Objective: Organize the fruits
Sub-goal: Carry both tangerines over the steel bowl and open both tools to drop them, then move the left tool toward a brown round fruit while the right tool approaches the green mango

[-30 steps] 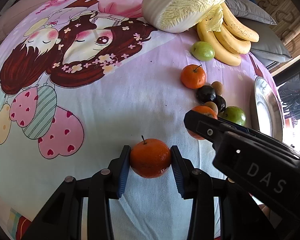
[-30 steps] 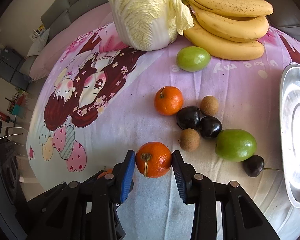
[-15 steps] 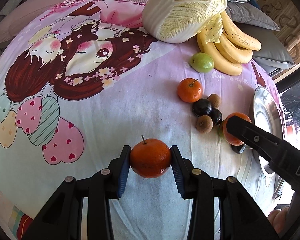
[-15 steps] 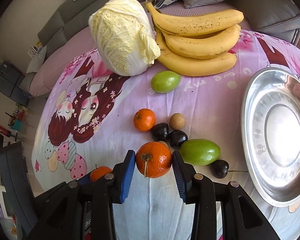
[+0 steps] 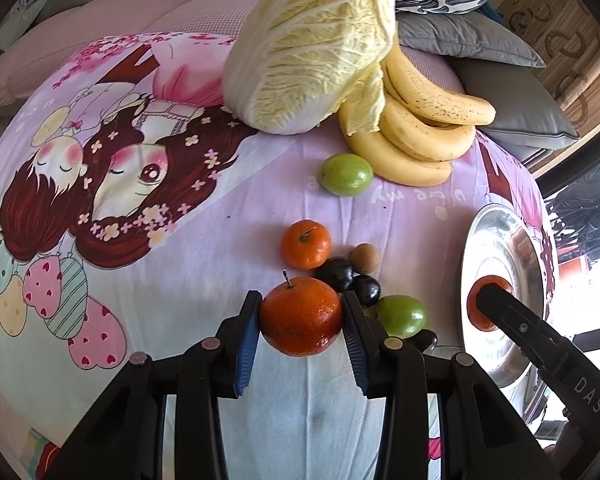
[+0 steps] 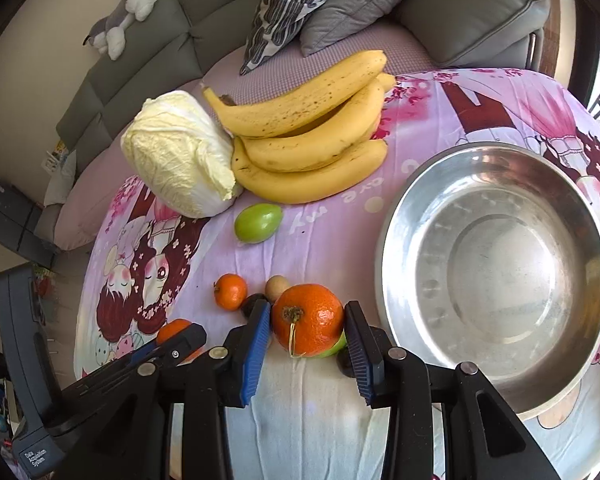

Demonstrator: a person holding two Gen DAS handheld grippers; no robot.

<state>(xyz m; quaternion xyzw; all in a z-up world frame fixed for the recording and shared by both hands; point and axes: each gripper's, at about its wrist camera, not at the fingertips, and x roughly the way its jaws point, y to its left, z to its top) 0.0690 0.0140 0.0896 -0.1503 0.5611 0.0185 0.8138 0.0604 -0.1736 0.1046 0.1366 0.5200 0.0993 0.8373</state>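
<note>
**Both oranges lifted; right one neared the bowl**

The left gripper (image 5: 301, 322) held an orange (image 5: 301, 316) tight between its blue-padded fingers (image 5: 247, 338), low in the centre of the left view. The right gripper (image 6: 307, 326) likewise clamped a second orange (image 6: 308, 319), low centre in its own view.

Over the last second the right gripper had swung from the loose fruit toward the steel bowl (image 6: 396, 240), which now filled the right half of its frame. In the left view its orange showed against the bowl (image 5: 500, 240) at the right edge. The bowl looked empty, so a release seemed the likely next step.

Still lying on the printed bedsheet (image 5: 180, 264) were a third orange (image 5: 306, 244), two green fruits (image 5: 346, 174), small dark and brown ones, bananas (image 5: 420, 128) and a cabbage (image 5: 312, 48) at upper centre.
</note>
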